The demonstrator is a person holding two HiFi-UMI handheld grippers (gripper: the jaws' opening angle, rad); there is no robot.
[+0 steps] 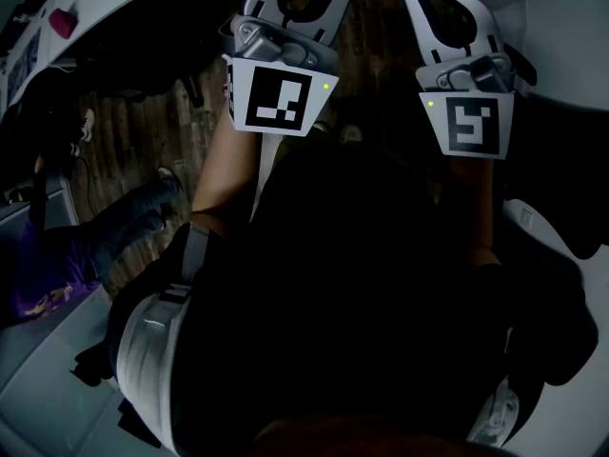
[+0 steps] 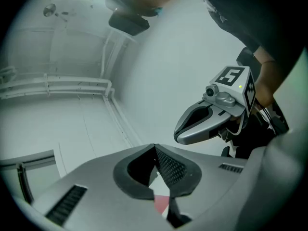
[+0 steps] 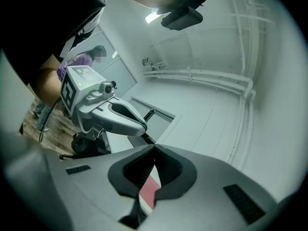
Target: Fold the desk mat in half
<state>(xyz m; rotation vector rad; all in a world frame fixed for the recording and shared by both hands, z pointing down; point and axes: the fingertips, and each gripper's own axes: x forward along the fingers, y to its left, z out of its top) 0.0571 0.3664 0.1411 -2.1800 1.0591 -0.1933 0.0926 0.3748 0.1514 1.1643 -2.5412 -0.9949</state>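
1. Left gripper (image 2: 155, 146): jaws shut tip to tip with nothing between them. It faces a white wall (image 2: 159, 76) that carries pipe runs (image 2: 57, 85).
2. Right gripper (image 3: 155, 145): jaws also closed on themselves and empty. More white wall and pipes lie ahead of it.
3. Each gripper shows in the other's view. They are side by side, apart and not touching.
4. Landmark: the wearer's dark torso (image 1: 362, 284), which fills most of the head view. Both grippers sit just beyond its far edge, the left one off its left side and the right one off its right. Their marker cubes (image 1: 276, 98) face the camera.
5. Wooden floor (image 1: 143, 131): beyond the torso and to its left, also showing between the two grippers.
6. Second person in a purple top (image 1: 43, 274): left of the torso, apart from it, low against the floor.
7. Desk mat: none of the three views shows it, so its place cannot be told.
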